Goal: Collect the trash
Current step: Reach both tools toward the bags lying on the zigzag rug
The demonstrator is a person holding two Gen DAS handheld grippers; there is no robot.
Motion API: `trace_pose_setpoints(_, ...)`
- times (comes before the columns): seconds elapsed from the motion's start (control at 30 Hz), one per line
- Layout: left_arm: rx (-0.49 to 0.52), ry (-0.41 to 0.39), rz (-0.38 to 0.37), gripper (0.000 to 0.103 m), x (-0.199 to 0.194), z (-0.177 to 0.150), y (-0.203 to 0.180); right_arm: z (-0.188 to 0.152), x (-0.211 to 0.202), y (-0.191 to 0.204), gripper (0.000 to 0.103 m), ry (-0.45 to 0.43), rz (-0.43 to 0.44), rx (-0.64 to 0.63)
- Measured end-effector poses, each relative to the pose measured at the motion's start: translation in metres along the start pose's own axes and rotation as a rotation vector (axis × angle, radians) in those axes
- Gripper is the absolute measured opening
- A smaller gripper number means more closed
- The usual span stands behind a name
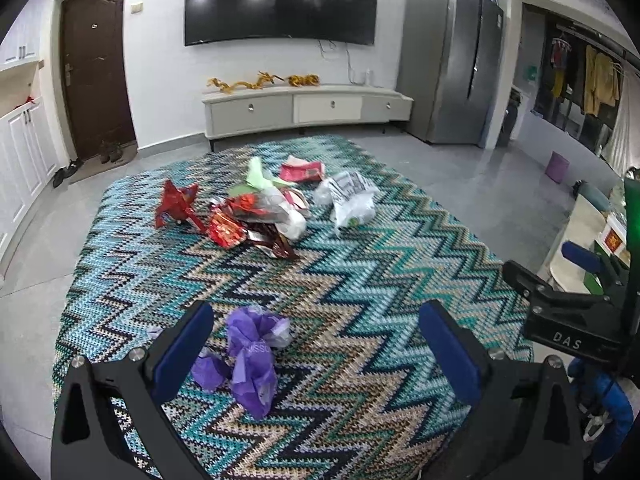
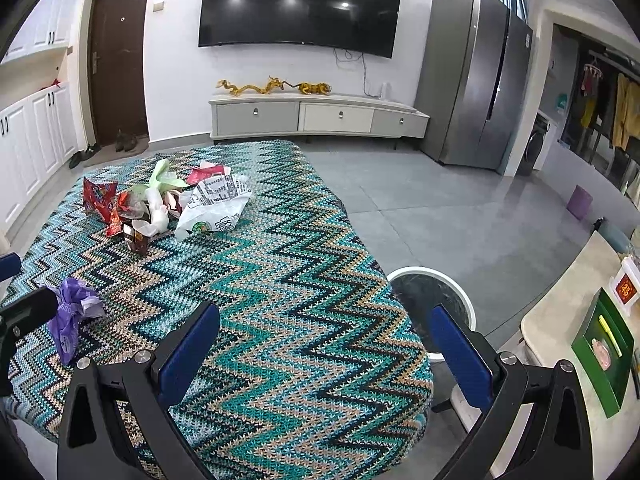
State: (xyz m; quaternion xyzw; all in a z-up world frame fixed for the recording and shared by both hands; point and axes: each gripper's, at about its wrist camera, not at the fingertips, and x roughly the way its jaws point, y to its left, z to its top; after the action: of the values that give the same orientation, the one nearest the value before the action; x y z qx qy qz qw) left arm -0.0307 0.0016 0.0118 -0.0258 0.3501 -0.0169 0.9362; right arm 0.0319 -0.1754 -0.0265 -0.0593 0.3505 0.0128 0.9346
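Your left gripper (image 1: 316,340) hangs above the near end of a table draped in a teal zigzag-knit cloth (image 1: 360,264), its blue-padded fingers (image 1: 184,356) spread wide with nothing between them. A crumpled purple plastic bag (image 1: 250,356) lies on the cloth just inside the left finger, near it, though you cannot tell from this view whether they touch. Farther along the table sits the main heap of trash: a red foil wrapper (image 1: 176,204) on the left, a cluster of red snack packets and clear plastic (image 1: 256,220) in the middle, a pale green bag (image 1: 256,174) behind it, a flat red packet (image 1: 302,171) at the far edge, and a white printed plastic bag (image 1: 352,200) to the right, slightly apart from the cluster.

Your right gripper (image 2: 324,344) is held over the table's right corner, jaws likewise wide apart and empty. Between its fingers and past the cloth's edge, a white-rimmed trash bin with a dark liner (image 2: 432,300) stands on the grey tiled floor (image 2: 460,216), close beside the table. In this view the purple bag (image 2: 74,316) lies well to the left, partly behind your other gripper's black frame
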Motion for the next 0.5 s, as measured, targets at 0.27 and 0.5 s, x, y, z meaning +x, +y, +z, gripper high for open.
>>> trace_pose_setpoints(0.27, -0.024, -0.098, 0.079, 0.103, -0.012, 0.003, 0.019, 0.004, -0.007, -0.003, 0.103, -0.012, -0.011, 0.010)
trace_pose_setpoints(0.5, -0.105, -0.128, 0.145, 0.103, -0.025, 0.006, 0.059, 0.008, -0.016, -0.011, 0.103, -0.053, -0.007, 0.030)
